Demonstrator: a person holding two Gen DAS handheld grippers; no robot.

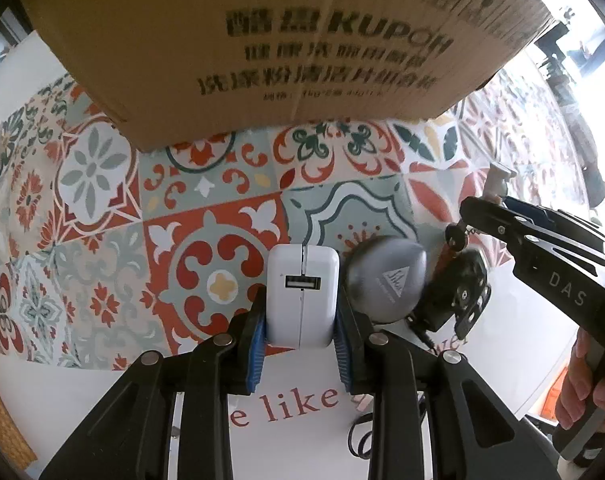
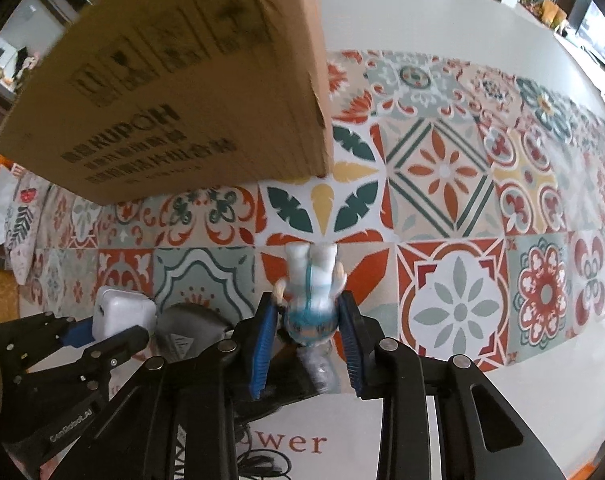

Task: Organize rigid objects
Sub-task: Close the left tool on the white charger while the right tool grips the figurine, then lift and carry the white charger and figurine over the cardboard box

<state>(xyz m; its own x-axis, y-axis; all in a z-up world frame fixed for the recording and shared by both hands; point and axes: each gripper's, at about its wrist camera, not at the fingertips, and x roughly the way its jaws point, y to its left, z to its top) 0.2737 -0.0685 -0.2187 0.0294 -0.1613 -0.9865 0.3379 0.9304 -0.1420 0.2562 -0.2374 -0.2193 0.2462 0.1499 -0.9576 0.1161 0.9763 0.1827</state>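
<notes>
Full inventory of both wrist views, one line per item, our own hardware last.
cardboard box: 1, brown with black print, far side of the cloth
patterned cloth: 1, red, green, cream tiles, covering the table
white charger: 1, white, USB port visible, between the left jaws
grey rounded object: 1, grey with logo, beside the charger
figurine: 1, white and blue, between the right jaws
left gripper: 1, black, blue pads, shut on charger
right gripper: 1, black, blue pads, shut on figurine

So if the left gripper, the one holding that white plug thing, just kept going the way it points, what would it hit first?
Probably the patterned tablecloth: the left gripper points down at it, shut on the white charger. The charger would likely touch first; depth is unclear.
</notes>
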